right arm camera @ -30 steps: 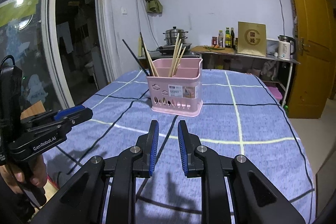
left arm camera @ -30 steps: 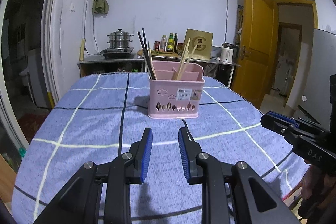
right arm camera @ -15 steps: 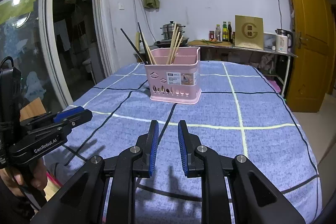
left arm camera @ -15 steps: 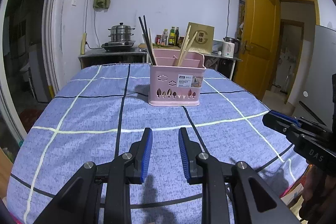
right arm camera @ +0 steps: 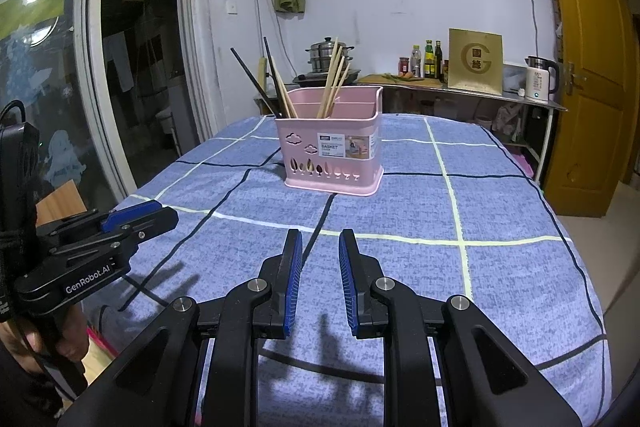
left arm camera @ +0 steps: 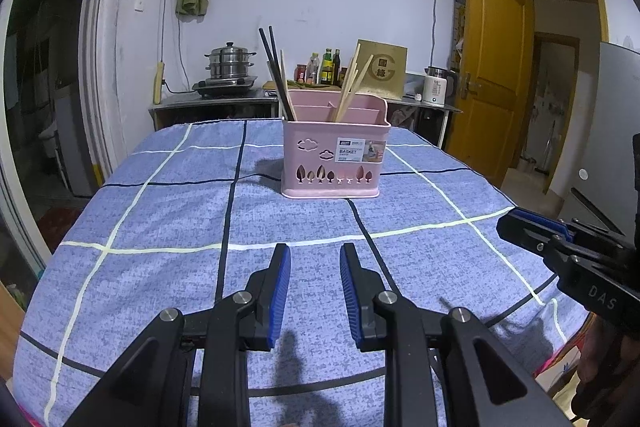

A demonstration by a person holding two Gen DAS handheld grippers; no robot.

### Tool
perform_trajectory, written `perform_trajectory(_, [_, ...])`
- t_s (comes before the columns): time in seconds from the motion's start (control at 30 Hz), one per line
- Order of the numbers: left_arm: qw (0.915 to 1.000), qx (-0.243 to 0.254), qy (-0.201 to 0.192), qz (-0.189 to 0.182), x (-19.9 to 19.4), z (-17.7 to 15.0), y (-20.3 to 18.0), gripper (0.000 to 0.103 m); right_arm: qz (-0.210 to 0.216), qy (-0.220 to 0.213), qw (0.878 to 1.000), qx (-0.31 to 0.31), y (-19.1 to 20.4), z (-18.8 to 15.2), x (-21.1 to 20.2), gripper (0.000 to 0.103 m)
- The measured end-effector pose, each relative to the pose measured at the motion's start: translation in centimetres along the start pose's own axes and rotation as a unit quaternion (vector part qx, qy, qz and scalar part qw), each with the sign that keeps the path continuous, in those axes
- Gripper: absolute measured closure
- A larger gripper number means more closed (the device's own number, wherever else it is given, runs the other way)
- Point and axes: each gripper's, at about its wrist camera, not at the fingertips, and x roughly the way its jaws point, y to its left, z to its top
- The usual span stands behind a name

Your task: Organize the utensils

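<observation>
Both grippers, left (left arm camera: 311,259) and right (right arm camera: 319,247), part-open, empty (well short of basket (left arm camera: 335,155)); approach chopsticks (right arm camera: 334,83) from above.

The left hand-held gripper (left arm camera: 314,259) hangs empty over the blue checked cloth of the bench (left arm camera: 160,219), its blue pads apart. Farther on stands a pink utensil basket (left arm camera: 335,159) holding black chopsticks (left arm camera: 274,67) and wooden chopsticks (left arm camera: 352,87). The right hand-held gripper (left arm camera: 516,223) enters from the right edge.
</observation>
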Motion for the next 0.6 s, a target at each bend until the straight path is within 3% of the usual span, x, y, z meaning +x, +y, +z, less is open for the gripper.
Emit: perform_trajectory(0.6, [1.0,0.002,0.0,0.001,-0.14,-0.04,-0.19,0.078,0.001,0.002,1.0,0.0,0.1,-0.07,0.03,0.083])
